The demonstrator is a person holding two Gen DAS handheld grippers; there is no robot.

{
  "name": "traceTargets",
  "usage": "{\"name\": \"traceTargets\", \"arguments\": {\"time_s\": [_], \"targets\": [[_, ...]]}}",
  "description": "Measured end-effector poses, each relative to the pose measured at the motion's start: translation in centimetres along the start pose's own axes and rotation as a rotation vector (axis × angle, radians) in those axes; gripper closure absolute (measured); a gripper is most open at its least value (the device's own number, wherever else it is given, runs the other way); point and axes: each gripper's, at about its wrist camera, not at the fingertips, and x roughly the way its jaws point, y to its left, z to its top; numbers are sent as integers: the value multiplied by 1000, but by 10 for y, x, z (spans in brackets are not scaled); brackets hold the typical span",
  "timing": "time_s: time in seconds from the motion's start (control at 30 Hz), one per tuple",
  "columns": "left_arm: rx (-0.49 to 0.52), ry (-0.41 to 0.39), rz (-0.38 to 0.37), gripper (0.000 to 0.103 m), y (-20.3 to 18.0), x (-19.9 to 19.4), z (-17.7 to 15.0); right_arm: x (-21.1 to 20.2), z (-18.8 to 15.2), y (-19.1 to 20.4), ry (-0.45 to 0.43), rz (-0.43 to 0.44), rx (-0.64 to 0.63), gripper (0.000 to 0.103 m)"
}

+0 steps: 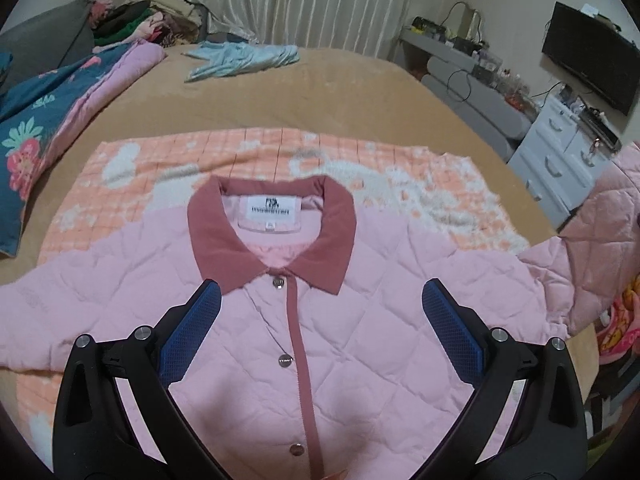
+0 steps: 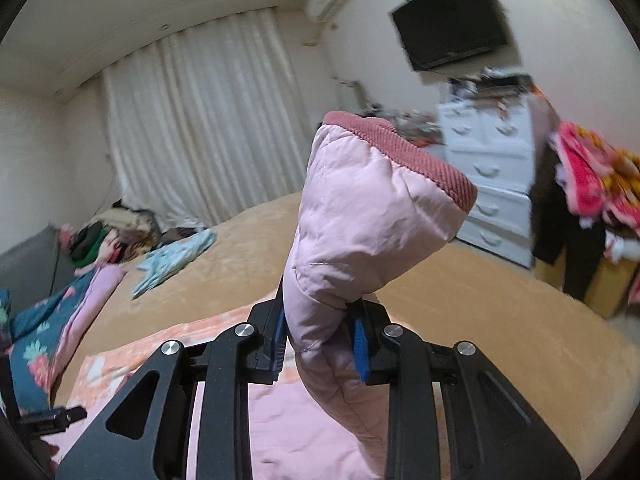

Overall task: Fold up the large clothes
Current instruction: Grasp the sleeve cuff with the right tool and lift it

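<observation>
home bedroom, bed [image 1: 360, 92], curtains [image 1: 304, 0], dresser [image 1: 560, 152]

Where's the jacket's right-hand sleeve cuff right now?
In the right wrist view the sleeve cuff stands up at centre, lifted off the bed, with the right gripper shut on the sleeve just below it.

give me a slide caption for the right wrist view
Right tongs shut on the pink quilted jacket's sleeve, lifting its ribbed cuff above the tan bed.
</observation>
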Motion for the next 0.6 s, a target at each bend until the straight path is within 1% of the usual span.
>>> {"name": "traceTargets", "arguments": {"time_s": [0.13,0.23,0.3,0.37,0.6], "targets": [[-11,-35,-14,9,12,-21,9,-8,11,49,-9,66,-58,78],[-35,-41,-38,9,25,-32,11,-14,14,77,-15,106,-94,78],[-37,-48,-38,9,34,-39,14,-16,15,95,-11,129,-116,78],[-38,-65,-34,9,42,-48,15,-18,14,114,-8,153,-136,78],[-117,-99,-48,9,89,-69,17,-23,0,171,18,232,-195,78]]}}
